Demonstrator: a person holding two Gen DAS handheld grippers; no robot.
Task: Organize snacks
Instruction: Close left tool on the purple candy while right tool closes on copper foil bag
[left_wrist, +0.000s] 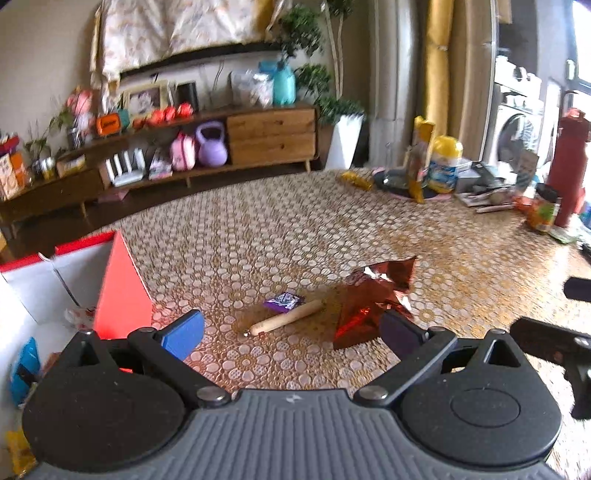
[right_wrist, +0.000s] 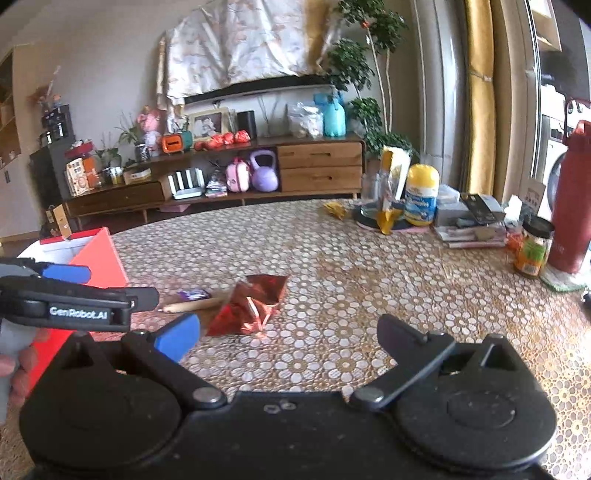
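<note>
Fingers of both the left gripper (left_wrist: 290, 332) and right gripper (right_wrist: 290, 338) are spread wide, empty. Red foil snack bag (left_wrist: 369, 306) lies right of the red box (left_wrist: 122, 291) (beside a wooden stick (left_wrist: 286, 317)). Judged step: approach. Next: straddle bag, close, carry to box.

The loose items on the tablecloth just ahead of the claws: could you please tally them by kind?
Red foil snack packet: 1
Small purple wrapped snack: 1
Wooden stick: 1
Total: 3
</note>
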